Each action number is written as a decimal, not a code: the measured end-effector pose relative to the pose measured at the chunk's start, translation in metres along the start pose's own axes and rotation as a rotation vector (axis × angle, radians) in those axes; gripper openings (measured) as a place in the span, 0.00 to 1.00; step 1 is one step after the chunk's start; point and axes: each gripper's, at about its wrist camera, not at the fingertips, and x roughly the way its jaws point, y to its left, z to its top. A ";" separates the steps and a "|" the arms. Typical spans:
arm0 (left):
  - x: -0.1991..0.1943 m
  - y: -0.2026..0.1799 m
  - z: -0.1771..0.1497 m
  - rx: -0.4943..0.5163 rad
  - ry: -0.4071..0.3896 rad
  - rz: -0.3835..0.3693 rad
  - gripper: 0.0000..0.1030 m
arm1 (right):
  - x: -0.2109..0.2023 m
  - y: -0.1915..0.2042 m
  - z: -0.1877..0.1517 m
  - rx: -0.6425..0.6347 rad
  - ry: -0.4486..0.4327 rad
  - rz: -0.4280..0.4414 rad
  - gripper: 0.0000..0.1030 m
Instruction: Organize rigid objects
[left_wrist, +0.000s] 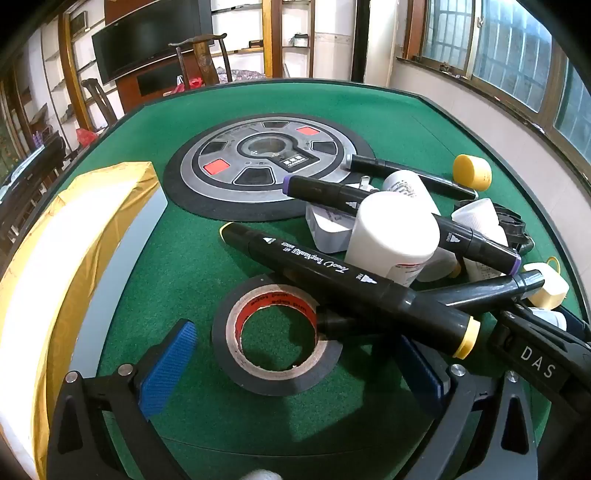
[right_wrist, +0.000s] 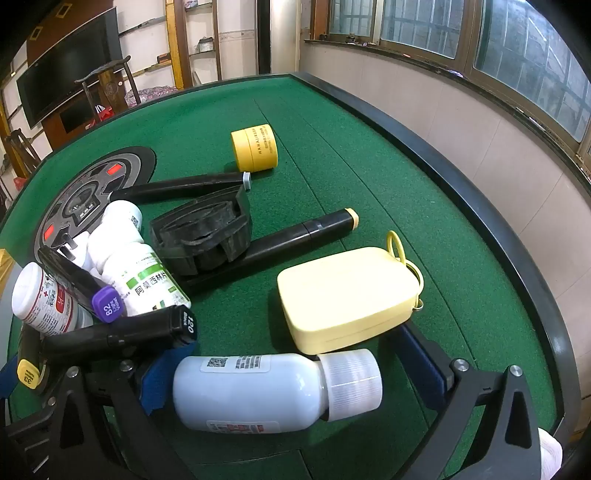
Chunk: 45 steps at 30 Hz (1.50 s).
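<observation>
A black roll of tape lies on the green felt between the blue pads of my open left gripper. A black yellow-capped marker leans across the roll, with more markers and white bottles piled behind. In the right wrist view a white bottle lies on its side between the pads of my open right gripper. A pale yellow case lies just beyond it. A yellow jar, black markers, a black plastic holder and labelled bottles lie further out.
A gold-edged box stands at the left of the table. A round grey control disc sits in the table's middle. The raised black table rim curves along the right. Chairs, shelves and a TV stand beyond.
</observation>
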 end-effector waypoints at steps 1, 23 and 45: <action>0.000 0.000 0.000 0.000 0.000 0.002 1.00 | 0.000 0.000 0.000 0.000 0.001 0.000 1.00; -0.008 0.004 -0.008 0.123 0.049 -0.086 0.99 | 0.000 0.001 0.000 0.000 0.002 0.000 1.00; -0.012 0.005 -0.014 0.130 0.059 -0.088 0.99 | 0.000 0.001 0.000 0.000 0.003 -0.001 1.00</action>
